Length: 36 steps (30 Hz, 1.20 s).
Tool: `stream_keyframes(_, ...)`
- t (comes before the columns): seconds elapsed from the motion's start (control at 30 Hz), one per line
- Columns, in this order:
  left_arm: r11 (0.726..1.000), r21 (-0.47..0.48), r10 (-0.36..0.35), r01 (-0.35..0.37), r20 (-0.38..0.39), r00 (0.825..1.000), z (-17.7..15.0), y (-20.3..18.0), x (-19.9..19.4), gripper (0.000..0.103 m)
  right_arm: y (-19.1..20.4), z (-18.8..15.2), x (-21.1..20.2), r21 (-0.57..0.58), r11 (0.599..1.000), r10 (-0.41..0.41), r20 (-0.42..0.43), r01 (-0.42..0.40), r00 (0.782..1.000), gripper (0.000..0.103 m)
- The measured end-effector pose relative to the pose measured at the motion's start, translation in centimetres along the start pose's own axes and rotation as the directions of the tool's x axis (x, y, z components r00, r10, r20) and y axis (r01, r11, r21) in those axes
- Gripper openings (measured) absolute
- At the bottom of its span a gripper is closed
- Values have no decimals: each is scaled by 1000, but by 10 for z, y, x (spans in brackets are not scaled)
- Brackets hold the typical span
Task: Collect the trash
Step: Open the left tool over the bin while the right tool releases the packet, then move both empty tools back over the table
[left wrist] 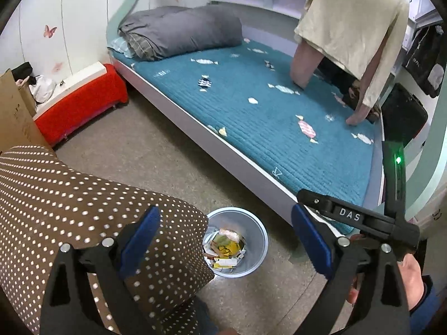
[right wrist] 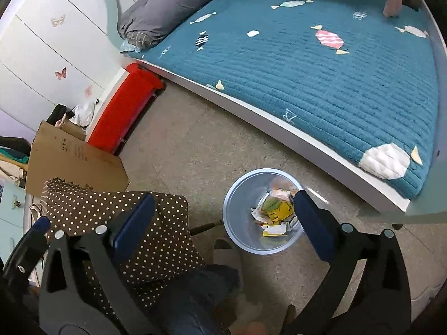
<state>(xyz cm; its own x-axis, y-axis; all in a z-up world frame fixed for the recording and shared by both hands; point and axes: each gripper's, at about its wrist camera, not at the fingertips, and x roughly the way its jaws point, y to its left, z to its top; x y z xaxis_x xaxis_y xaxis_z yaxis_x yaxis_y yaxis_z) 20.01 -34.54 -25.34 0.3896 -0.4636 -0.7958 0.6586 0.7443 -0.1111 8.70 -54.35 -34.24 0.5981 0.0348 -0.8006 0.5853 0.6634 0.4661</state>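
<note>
Bin [right wrist: 237, 209]: pale blue, yellow and white wrappers [right wrist: 279, 213] inside. Bed cover [right wrist: 307, 83]: teal, candy print in white, pink, black stripes. Cushion [left wrist: 69, 195]: brown, white dots. Box [left wrist: 81, 103]: red. Duvet [left wrist: 181, 28]: grey. Tongs pads [left wrist: 142, 234]: blue

- You are in a home bedroom: a bed [left wrist: 265, 117] with a teal candy-print quilt fills the far right.
- Butterfly stickers [left wrist: 50, 31] dot the far-left wall beside a folded grey duvet [left wrist: 181, 29].

Open floor [right wrist: 178, 150] around the bin [right wrist: 237, 223]; polka-dot cushion [right wrist: 117, 217] left, bed [right wrist: 321, 145] right.
</note>
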Motion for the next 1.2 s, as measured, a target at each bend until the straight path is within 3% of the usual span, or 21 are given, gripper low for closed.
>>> stream_keyframes(0.33,1000,-7,18,-17,83,996,-10,8,-45,93,32,-2,-36,-56,998,17,52,-14,999,97)
stream_keyframes(0.6,1000,-22,20,-17,170,985,-11,21,-91,93,92,-1,-77,-165,985,70,127,-49,989,97)
stream_keyframes(0.73,998,-35,55,-48,212,976,-16,36,-115,93,124,-6,-89,-220,973,104,140,-72,985,97)
stream_keyframes(0.97,995,-63,96,-83,257,962,-36,76,-151,93,195,-24,-106,-343,930,187,128,-134,974,97)
stream_keyframes(1.2,978,-143,188,-154,272,944,-62,134,-183,93,265,-52,-107,-454,870,255,84,-191,963,97)
